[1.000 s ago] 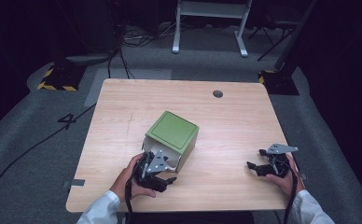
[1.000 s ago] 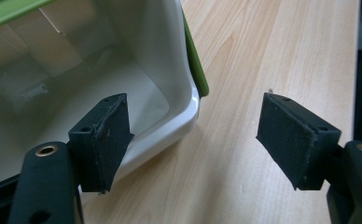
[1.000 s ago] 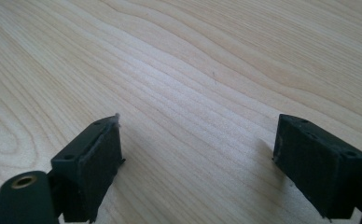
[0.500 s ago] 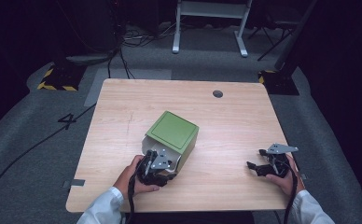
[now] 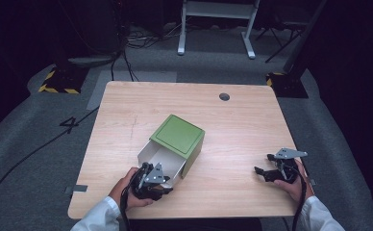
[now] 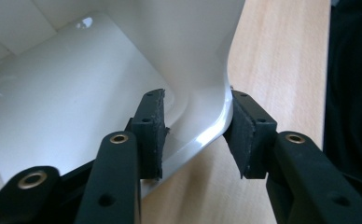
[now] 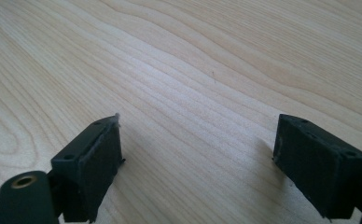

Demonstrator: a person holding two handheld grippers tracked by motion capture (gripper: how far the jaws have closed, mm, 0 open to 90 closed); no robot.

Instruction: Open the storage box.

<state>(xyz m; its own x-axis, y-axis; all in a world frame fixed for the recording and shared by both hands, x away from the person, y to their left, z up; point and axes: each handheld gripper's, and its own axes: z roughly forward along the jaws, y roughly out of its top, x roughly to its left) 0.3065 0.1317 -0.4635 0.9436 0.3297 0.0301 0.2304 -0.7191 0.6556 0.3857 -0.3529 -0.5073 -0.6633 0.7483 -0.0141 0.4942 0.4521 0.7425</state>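
Closing my left gripper point(image 5: 161, 179) just then, I clamped the white drawer's point(image 5: 159, 159) corner wall below centre of the high view, beneath its green box point(image 5: 180, 135). My right gripper point(image 5: 266, 169) rested wide open, lower right, holding nothing.

My high view sits above the near edge of the table point(image 5: 232, 120), looking forward and down over the whole top and the floor beyond. My left gripper view rides close in, looking along its jaws at the white drawer point(image 6: 76, 93) corner, the same drawer point(image 5: 160, 161) seen from above. My right gripper view faces bare tabletop point(image 7: 193, 70) at close range.
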